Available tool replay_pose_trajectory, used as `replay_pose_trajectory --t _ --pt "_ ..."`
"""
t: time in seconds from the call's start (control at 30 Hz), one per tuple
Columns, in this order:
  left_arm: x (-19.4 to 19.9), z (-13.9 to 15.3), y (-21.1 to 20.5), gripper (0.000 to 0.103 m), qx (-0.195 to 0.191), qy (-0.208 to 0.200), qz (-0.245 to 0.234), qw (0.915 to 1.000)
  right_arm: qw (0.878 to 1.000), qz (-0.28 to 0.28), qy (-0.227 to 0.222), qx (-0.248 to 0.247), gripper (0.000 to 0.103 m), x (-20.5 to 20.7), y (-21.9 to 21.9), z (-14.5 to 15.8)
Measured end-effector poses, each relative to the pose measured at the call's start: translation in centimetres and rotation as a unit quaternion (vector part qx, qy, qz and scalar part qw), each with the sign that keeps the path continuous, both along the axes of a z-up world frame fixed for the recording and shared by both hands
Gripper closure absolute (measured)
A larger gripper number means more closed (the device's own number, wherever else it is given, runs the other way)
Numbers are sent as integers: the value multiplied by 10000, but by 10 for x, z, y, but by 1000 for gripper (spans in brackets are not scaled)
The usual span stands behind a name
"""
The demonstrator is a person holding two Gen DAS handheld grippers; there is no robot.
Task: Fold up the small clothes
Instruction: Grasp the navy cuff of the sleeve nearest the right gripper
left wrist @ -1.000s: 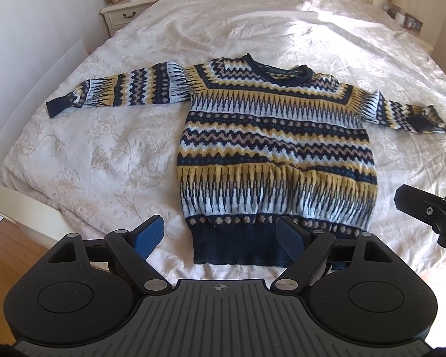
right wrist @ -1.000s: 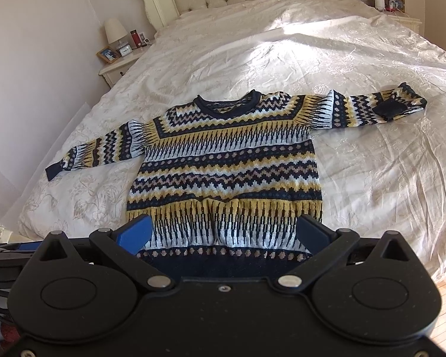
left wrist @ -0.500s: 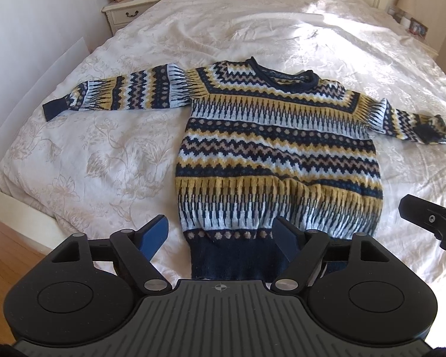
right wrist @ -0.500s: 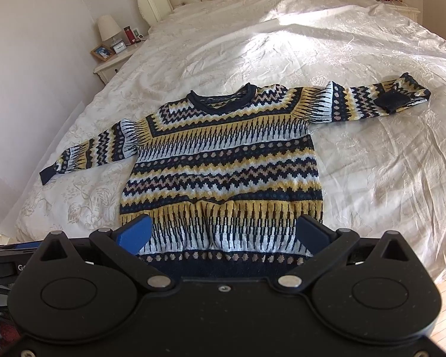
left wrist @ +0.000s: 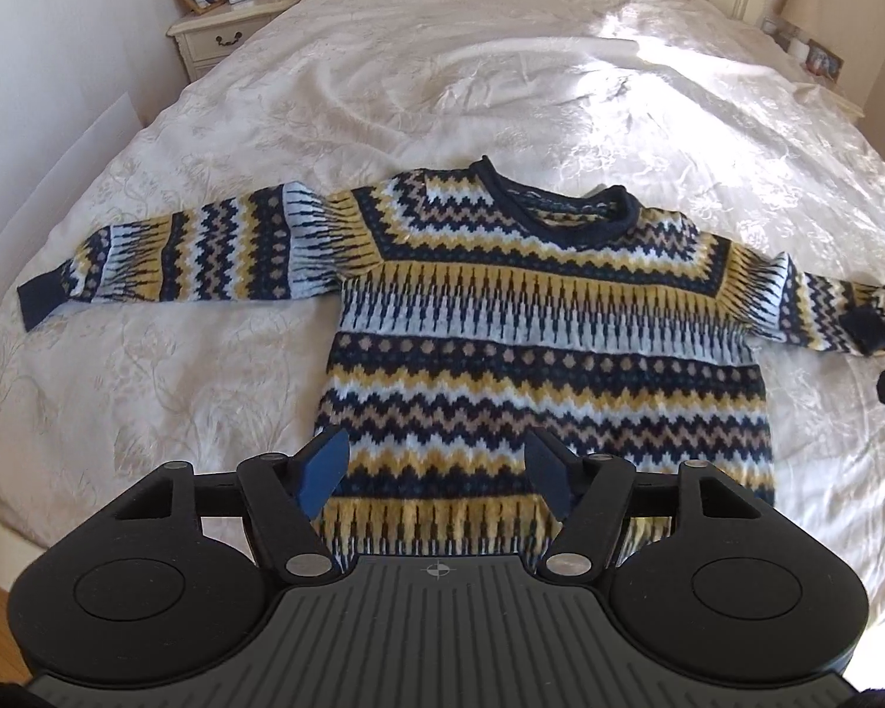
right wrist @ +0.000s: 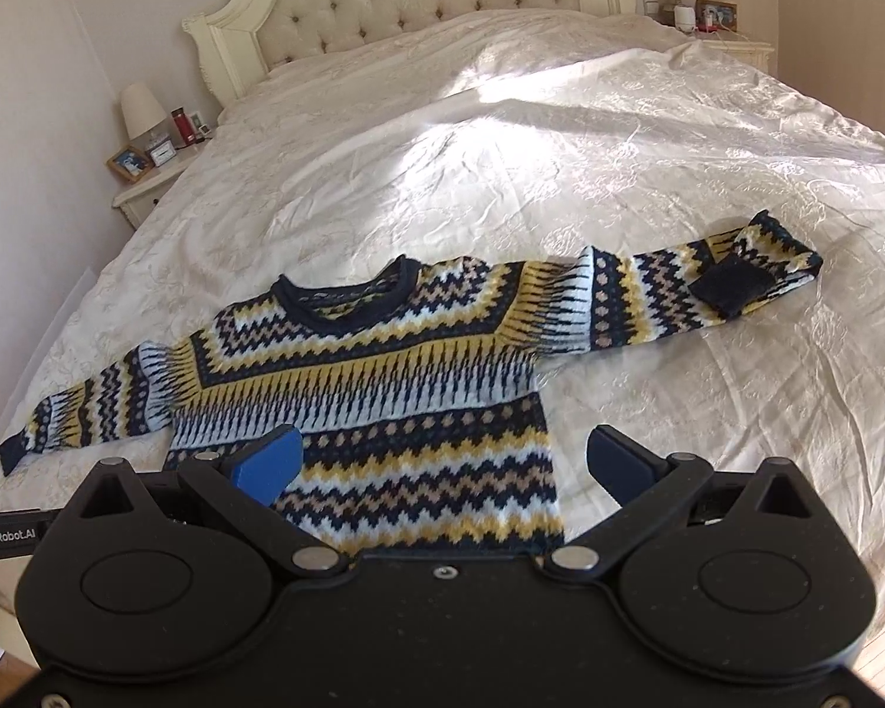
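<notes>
Hovering: two grippers, fingers spread, empty | one sweater point(left wrist: 537, 348) flat | bed point(left wrist: 442, 88)

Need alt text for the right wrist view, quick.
A patterned sweater lies flat on a white bed, sleeves spread, right cuff folded back. The open right hand-held gripper hovers above its lower body, empty.

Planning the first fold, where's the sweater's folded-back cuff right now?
In the right wrist view, the navy cuff lies doubled back on the sweater sleeve at right, resting on the bedspread.
</notes>
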State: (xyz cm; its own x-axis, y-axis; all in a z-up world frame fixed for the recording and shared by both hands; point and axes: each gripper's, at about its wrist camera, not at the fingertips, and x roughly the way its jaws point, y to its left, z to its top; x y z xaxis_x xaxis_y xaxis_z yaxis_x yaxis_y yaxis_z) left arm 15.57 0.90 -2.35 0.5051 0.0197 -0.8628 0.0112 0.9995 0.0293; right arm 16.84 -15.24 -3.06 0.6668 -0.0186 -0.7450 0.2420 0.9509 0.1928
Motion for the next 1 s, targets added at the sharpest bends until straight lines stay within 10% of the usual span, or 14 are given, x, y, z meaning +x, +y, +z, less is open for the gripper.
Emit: replay_pose_trajectory --t 0.23,0.53,0.7,1.0 --pt "47 -14 -6 54 -189 87 -586 9981 9946 -677 183 -759 2 34 -30 -12" --pt "83 -22 -8 57 -244 0 -566 9981 9811 -803 880 -1525 43 71 -64 -37" --pt "85 -28 -5 57 -268 197 -268 9991 9768 -646 981 -1794 44 95 -90 -51" --pt "79 -24 -17 57 -211 381 495 9978 9866 -696 1181 -882 42 120 -167 -85"
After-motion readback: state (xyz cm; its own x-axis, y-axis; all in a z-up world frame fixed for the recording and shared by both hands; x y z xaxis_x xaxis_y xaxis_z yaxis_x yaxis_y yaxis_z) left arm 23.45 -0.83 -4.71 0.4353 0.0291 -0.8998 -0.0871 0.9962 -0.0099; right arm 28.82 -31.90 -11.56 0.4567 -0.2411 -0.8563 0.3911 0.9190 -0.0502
